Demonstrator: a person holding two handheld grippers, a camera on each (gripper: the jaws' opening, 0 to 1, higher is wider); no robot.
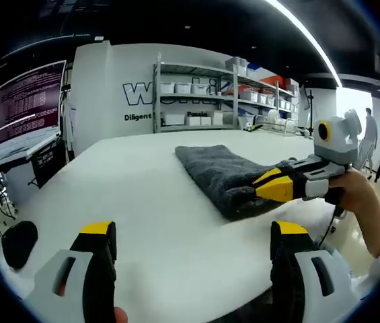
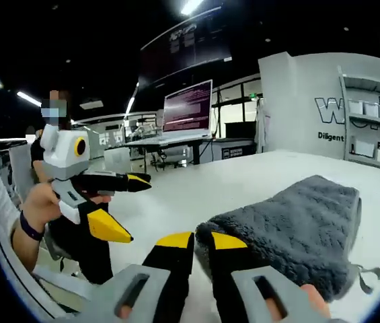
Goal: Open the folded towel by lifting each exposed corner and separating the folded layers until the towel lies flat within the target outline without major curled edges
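- Right gripper (image 2: 193, 241): in the right gripper view I am seeing its yellow-tipped jaws drawn nearly together at the near corner of the grey towel (image 2: 297, 229). The pile is bunching against the right jaw tip, so I am judging a corner pinch, but I cannot tell whether fabric is truly between the jaws.
- In the left gripper view the same right gripper (image 1: 265, 185) is reaching in from the right, its tips buried at the towel (image 1: 226, 175) edge, with a hand (image 1: 361, 198) behind it. This is consistent with lifting an exposed corner to start peeling the layers apart.
- Left gripper (image 1: 193, 245): its jaws are standing wide apart and holding nothing, hovering over bare table (image 1: 129, 182), well apart from the towel. I am reading this as waiting to take a second corner or pin the lower layer.
- In the right gripper view the left gripper (image 2: 119, 205) is showing open, held off the table edge.
- The towel is lying folded on the white table (image 2: 196, 185); I am seeing no target outline in either view.
- Only the left gripper view is giving the full towel outline and the shelving (image 1: 223, 94); only the right gripper view is giving the contact point, a loop tag (image 2: 368, 272) and a screen (image 2: 188, 104).
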